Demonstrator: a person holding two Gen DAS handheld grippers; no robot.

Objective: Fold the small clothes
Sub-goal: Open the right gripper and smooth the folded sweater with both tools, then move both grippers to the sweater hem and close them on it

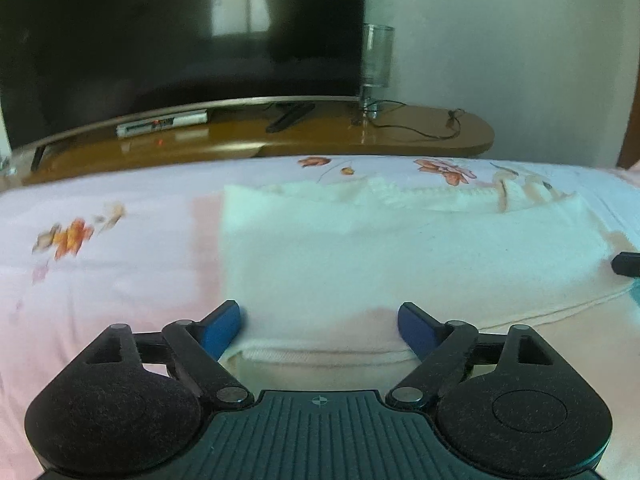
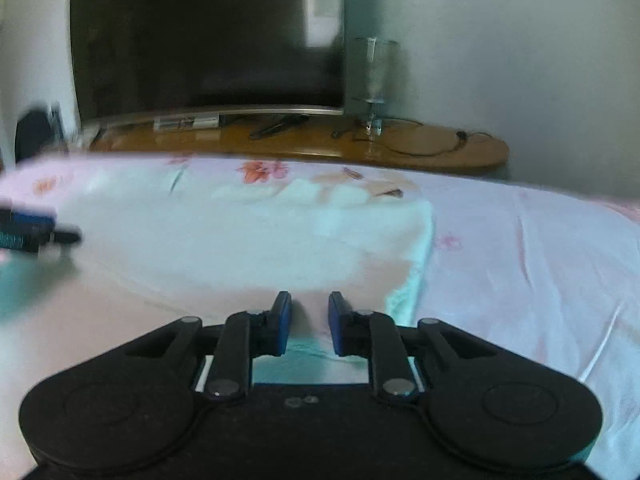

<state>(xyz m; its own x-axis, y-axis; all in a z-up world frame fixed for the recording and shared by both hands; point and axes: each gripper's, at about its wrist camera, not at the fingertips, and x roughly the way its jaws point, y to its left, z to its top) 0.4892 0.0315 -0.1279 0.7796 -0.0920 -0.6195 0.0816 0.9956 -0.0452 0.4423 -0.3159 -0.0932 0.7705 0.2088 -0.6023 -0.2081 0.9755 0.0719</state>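
A white knitted garment [image 1: 400,248] lies flat on the pink flowered bedsheet [image 1: 100,280], its near edge doubled over. My left gripper [image 1: 320,326] hangs over that near edge, open wide, its blue pads [image 1: 224,326] on either side of the folded hem and clear of it. In the right wrist view the same garment [image 2: 260,232] spreads ahead and to the left. My right gripper [image 2: 310,320] sits at its near right corner, jaws nearly together with a bunch of the cloth between the pads. The left gripper [image 2: 40,234] shows blurred at the left edge.
Beyond the bed stands a brown wooden cabinet [image 1: 400,132] with a large dark television [image 1: 180,40], a clear glass [image 1: 376,60], a remote [image 1: 288,116] and a cable. The right gripper's tip [image 1: 626,264] shows at the garment's right edge. The sheet [image 2: 520,260] runs on to the right.
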